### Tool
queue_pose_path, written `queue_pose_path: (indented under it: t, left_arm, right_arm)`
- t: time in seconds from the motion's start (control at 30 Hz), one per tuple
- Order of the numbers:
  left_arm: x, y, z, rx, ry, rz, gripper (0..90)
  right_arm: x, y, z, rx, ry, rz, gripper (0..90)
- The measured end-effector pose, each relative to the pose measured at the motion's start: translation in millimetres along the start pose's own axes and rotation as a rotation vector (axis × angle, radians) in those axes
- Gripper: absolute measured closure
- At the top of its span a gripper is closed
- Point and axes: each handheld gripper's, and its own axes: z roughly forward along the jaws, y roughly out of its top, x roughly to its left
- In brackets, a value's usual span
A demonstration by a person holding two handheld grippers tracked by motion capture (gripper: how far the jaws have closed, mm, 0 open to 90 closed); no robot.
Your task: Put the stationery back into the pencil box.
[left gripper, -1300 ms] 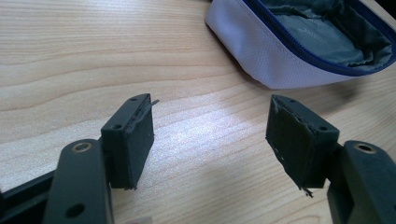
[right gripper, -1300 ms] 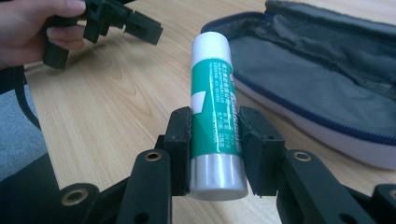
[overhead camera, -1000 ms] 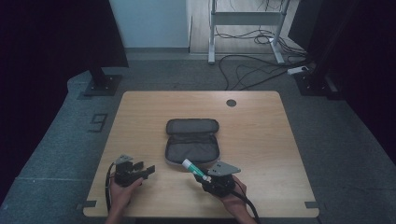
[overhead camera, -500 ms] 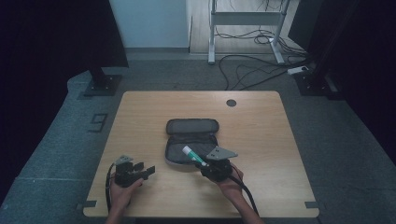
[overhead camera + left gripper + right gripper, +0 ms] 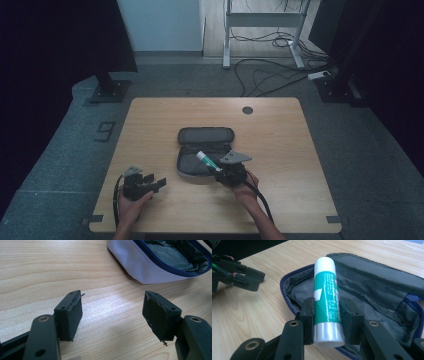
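Glue stick (image 5: pixel 326 300) clamped in right gripper (image 5: pixel 327 312), held over open grey pouch (image 5: pixel 202 150) on table (image 5: pixel 280 130). Left gripper (image 5: pixel 112 315) jaws apart, empty, near pouch.

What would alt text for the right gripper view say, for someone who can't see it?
Two black jaws of the right gripper clamp a green and white glue stick, held over an open grey pouch with a blue zip on a wooden table. At upper left, farther off, sits the left gripper.
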Motion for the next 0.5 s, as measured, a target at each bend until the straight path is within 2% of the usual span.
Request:
queue_pose_path:
  t: [0.5]
  left_arm:
    - [1.8, -0.3, -0.9, 0.001, 0.002, -0.004, 32.3]
  right_arm:
    - [-13.8, -2.6, 25.9, 0.051, -0.039, 0.017, 65.1]
